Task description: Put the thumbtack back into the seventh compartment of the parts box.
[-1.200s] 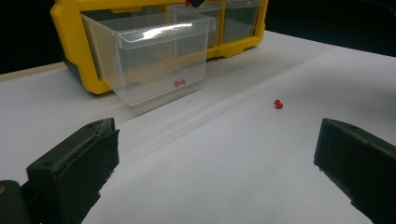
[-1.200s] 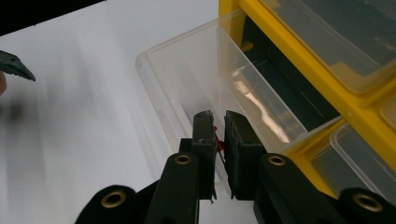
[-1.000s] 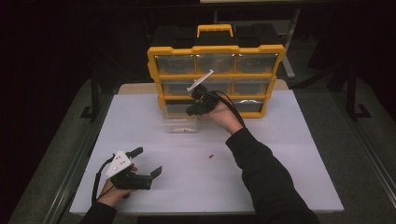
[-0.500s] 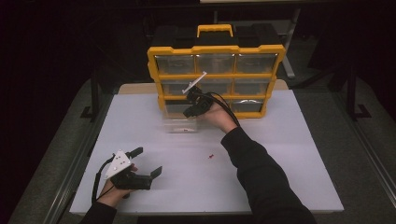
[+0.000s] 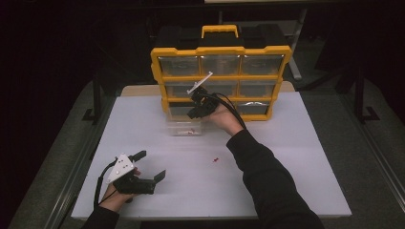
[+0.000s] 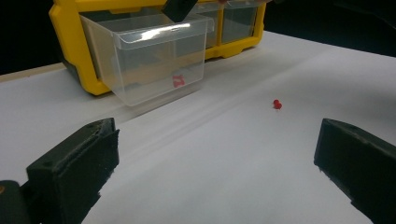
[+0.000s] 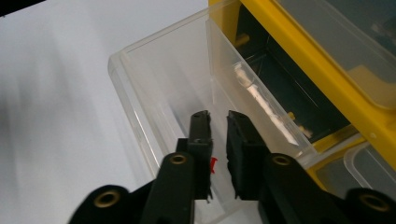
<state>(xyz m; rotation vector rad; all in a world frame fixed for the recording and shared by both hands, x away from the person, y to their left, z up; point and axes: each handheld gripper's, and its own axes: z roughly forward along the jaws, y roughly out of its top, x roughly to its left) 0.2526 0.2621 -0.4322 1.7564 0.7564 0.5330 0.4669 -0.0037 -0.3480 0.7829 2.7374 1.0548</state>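
in the pulled-out clear drawer [image 5: 184, 128] lies a red pushpin [image 7: 213, 164]; your right gripper [image 7: 217, 123] hangs over it, jaws nearly shut, empty. nothing has shifted in the last second. another red pin [image 5: 216, 160] waits on the tabletop [image 5: 296, 157]; your left gripper [image 5: 152, 165] rests wide.

High view: fixed above the near edge, looking forward and down over the whole worktop [image 5: 286, 181]. Left gripper view: low, near the surface, facing the yellow cabinet [image 6: 65, 42]. Right gripper view: close above the clear drawer [image 7: 154, 93], which all three share.
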